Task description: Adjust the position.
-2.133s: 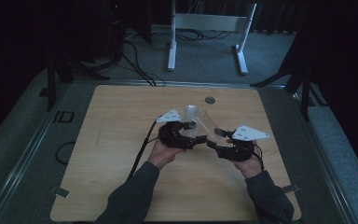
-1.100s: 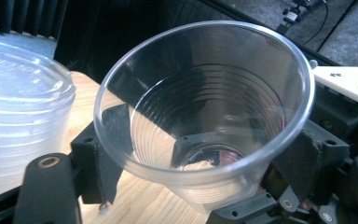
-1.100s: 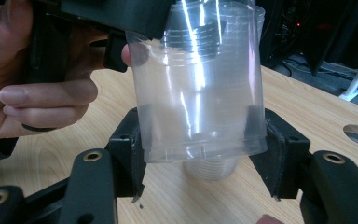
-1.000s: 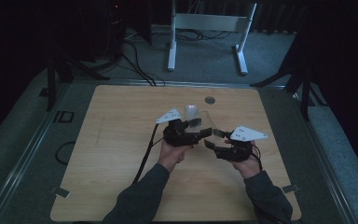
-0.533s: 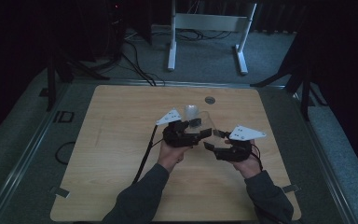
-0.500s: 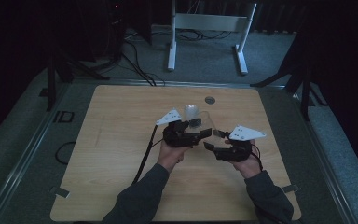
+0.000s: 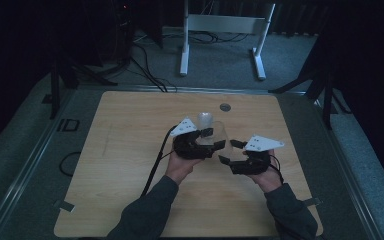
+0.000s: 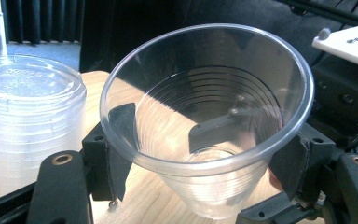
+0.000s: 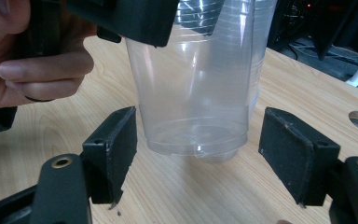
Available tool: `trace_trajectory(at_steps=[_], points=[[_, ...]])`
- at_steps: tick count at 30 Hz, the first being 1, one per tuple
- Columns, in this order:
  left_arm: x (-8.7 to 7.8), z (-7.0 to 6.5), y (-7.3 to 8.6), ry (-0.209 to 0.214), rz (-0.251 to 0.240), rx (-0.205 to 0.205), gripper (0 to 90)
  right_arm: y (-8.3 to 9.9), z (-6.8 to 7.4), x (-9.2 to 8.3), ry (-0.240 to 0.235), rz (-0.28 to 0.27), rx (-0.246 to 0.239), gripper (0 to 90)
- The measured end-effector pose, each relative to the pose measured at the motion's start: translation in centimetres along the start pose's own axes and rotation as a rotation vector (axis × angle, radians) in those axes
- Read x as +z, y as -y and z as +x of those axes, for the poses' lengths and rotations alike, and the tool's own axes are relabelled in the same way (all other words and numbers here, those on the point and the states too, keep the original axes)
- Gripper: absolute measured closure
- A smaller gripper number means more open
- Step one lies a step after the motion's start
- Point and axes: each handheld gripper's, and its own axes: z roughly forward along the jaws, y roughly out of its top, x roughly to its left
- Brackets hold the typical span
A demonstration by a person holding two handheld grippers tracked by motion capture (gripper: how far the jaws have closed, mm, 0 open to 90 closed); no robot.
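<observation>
A dark room surrounds the wooden table (image 7: 130,165). Near its middle, your left gripper (image 7: 207,143) holds a clear plastic cup (image 8: 207,116), its jaws having just closed onto the cup's sides. A stack of cups (image 8: 25,116) stands just beside it, on the far side. To the right, your right gripper (image 9: 198,156) has just opened; its jaws stand apart, clear of the cup's base.

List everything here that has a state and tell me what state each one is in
Clear cup: upright, empty, gripped at its sides.
Cup stack: upside down on the table, beside the held cup.
Left tool: shut on the clear cup, jaws just closing.
Right tool: open, jaws just opening, pads clear of the cup.
</observation>
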Motion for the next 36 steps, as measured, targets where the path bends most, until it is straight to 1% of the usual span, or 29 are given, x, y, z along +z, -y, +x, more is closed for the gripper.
trace_trajectory(at_steps=[2,3,5,6,7,8,9,10,11,14,16,17,19,22,23,24,25,27,28,31,33,34,35,36], points=[[0.0,-0.2,0.0,-0.015,0.013,0.012,29.5,0.0,0.0,0.0,-0.004,0.003,0.000,27.4],[0.0,-0.2,0.0,-0.015,0.013,0.012,29.5,0.0,0.0,0.0,-0.004,0.003,0.000,27.4],[0.0,-0.3,0.0,-0.024,0.029,0.030,29.5,0.0,0.1,0.2,-0.004,0.008,0.001,27.6],[0.0,-0.3,0.0,-0.024,0.029,0.030,29.4,0.0,0.1,0.2,-0.004,0.008,0.001,27.6],[0.1,-0.5,0.0,-0.034,0.048,0.050,29.4,0.0,0.1,0.2,-0.004,0.010,-0.001,27.9],[0.1,-0.6,0.0,-0.036,0.055,0.059,29.5,0.0,0.2,0.3,-0.009,0.014,0.003,28.0],[0.1,-0.7,0.0,-0.041,0.063,0.069,29.5,0.0,0.2,0.4,-0.010,0.019,0.000,28.1],[0.2,-1.0,-0.1,-0.045,0.077,0.087,29.4,0.1,0.2,0.6,-0.013,0.023,-0.003,28.2],[0.2,-1.0,-0.1,-0.046,0.082,0.095,29.4,0.1,0.4,0.8,-0.011,0.034,-0.005,29.1],[0.3,-1.2,-0.1,-0.042,0.089,0.101,29.2,0.1,0.5,1.0,-0.008,0.039,-0.013,32.2],[0.3,-1.2,-0.1,-0.042,0.089,0.101,29.0,0.1,0.5,1.1,-0.008,0.038,-0.012,32.2],[0.4,-1.4,-0.1,-0.045,0.086,0.108,28.4,0.1,0.6,1.1,-0.012,0.039,-0.015,37.4],[0.3,-1.3,-0.1,-0.037,0.080,0.104,27.7,0.1,0.6,1.1,-0.011,0.034,-0.021,39.6],[0.3,-1.3,-0.2,-0.035,0.077,0.098,26.3,0.1,0.6,1.0,-0.009,0.027,-0.015,40.3],[0.3,-1.3,-0.2,-0.022,0.059,0.078,24.8,0.1,0.6,0.9,-0.008,0.021,-0.015,41.0],[0.3,-1.3,-0.2,-0.022,0.059,0.078,23.9,0.1,0.5,0.9,-0.006,0.018,-0.013,41.1],[0.3,-1.3,-0.2,-0.015,0.042,0.068,23.7,0.1,0.5,0.9,-0.007,0.013,-0.009,41.2],[0.3,-1.3,-0.2,-0.015,0.035,0.064,22.6,0.1,0.5,0.9,-0.008,0.007,-0.004,41.2],[0.4,-1.4,-0.2,-0.012,0.021,0.057,22.6,0.1,0.5,0.9,-0.007,-0.002,0.004,41.2],[0.4,-1.4,-0.1,-0.018,-0.005,0.044,22.3,0.2,0.5,0.9,-0.012,-0.016,0.020,41.3],[0.3,-1.5,-0.1,-0.029,-0.031,0.032,22.2,0.3,0.6,1.0,-0.012,-0.022,0.024,41.3],[0.3,-1.5,-0.1,-0.029,-0.031,0.032,22.2,0.3,0.6,1.1,-0.015,-0.027,0.029,41.3],[0.3,-1.4,-0.1,-0.027,-0.054,0.017,22.2,0.4,0.6,1.1,-0.017,-0.032,0.034,41.3],[0.3,-1.5,-0.1,-0.030,-0.065,0.010,22.2,0.4,0.7,1.2,-0.018,-0.038,0.041,41.4]])
